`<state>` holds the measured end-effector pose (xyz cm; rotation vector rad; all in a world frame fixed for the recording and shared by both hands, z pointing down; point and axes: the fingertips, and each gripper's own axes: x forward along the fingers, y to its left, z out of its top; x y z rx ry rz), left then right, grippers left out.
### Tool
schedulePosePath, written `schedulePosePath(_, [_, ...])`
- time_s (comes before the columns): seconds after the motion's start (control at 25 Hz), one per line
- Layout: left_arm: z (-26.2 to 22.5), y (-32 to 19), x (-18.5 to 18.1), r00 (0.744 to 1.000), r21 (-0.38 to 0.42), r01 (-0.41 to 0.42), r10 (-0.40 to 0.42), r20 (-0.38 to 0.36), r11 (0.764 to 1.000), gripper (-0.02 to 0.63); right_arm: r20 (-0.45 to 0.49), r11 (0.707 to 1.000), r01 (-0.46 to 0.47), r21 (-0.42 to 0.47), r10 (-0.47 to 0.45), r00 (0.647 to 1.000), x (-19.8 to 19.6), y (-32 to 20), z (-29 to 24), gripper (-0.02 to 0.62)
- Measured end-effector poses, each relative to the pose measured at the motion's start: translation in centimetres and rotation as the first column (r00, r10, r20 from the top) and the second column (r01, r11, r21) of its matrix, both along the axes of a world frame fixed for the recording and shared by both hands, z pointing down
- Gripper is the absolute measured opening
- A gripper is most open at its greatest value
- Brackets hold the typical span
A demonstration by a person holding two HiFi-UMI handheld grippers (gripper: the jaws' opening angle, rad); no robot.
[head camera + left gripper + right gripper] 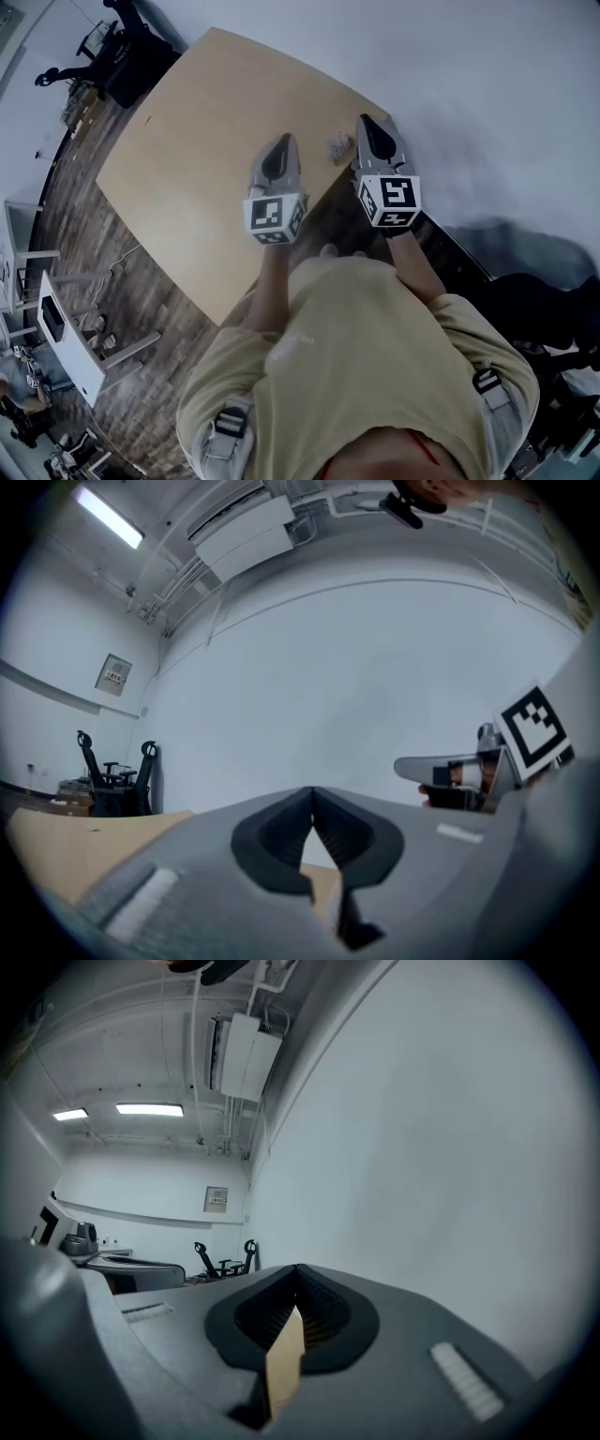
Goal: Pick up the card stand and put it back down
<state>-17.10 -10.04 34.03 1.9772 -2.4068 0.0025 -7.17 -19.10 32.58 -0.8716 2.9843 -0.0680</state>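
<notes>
The card stand point(337, 145) sits on the tabletop point(202, 141) as a small pale lump. It lies between the two tools, just to the left of the right hand-held gripper point(367, 120) and a little farther to the right of the left hand-held gripper point(283, 139). In the head view it is too small and blurred to tell which way it faces or how its long axis runs, and neither gripper view shows it. Both tools are held level above the wood and apart from the stand. The left hand-held gripper point(311, 789) has its jaws brought together tip to tip with nothing between them. The right hand-held gripper point(298, 1267) is likewise closed at the tips, and only a tan sliver, seemingly the wood below, shows through the slit behind them. The white wall point(487, 84) stands close to the right of the right tool, where the tabletop's edge runs just beyond the stand. To the left of the left tool and ahead of it lies a broad stretch of bare wood. The tabletop's near edge passes under the marker cubes point(275, 216).
</notes>
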Motion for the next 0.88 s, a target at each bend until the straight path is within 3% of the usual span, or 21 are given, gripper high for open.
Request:
schedulePosePath(0.2, [-0.6,0.8,-0.4,0.999,0.014,0.021,-0.022,0.033,1.000,0.003,0.003,1.000,0.019,0.010,-0.019,1.000,-0.8,0.7,-0.2,0.005])
schedulePosePath(0.88, [1.2,0.3,-0.1,0.999,-0.018,-0.037,0.037,0.009,0.999,0.003,-0.029,0.998,0.041,0.056,-0.039,0.999,-1.4,1.8,-0.6,0.005])
